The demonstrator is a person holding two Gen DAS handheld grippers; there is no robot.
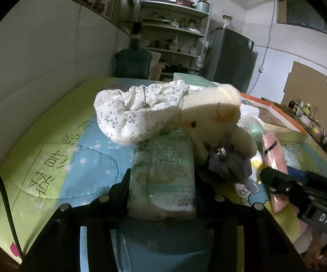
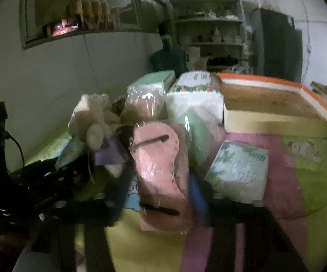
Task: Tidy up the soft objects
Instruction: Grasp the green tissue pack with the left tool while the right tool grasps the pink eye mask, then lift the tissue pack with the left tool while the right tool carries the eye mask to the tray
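Left wrist view: the left gripper [image 1: 162, 179] has its two black fingers [image 1: 118, 192] on either side of a tissue pack [image 1: 163, 174], pale with green print and wrapped in clear film. The fingers sit against the pack's flanks — the pack is gripped between them, upright on the bedspread [image 1: 50, 158], a quilt in green and blue with stars.

A cream teddy bear [image 1: 215, 117] leans on the top right corner of the pack, a purple bow at its neck. A white cloth with small grey stars [image 1: 138, 113] lies bunched behind the pack, touching the bear's head.

Right wrist view (blurred): the right gripper [image 2: 165, 204] holds a pink item in clear wrapping [image 2: 161, 172], with dark slits on its face. The fingers close narrowly on its lower sides. The same pink item shows at the right edge of the left view, with the right gripper's black body beside it.

A second tissue pack [image 2: 238, 172] lies just right of the pink item on a pink stripe of the spread. Behind it stands an open cardboard box with orange rim [image 2: 276, 113] — its inside is bare brown. More wrapped packs are stacked to the left of the box. The bear sits at left, near the left gripper.
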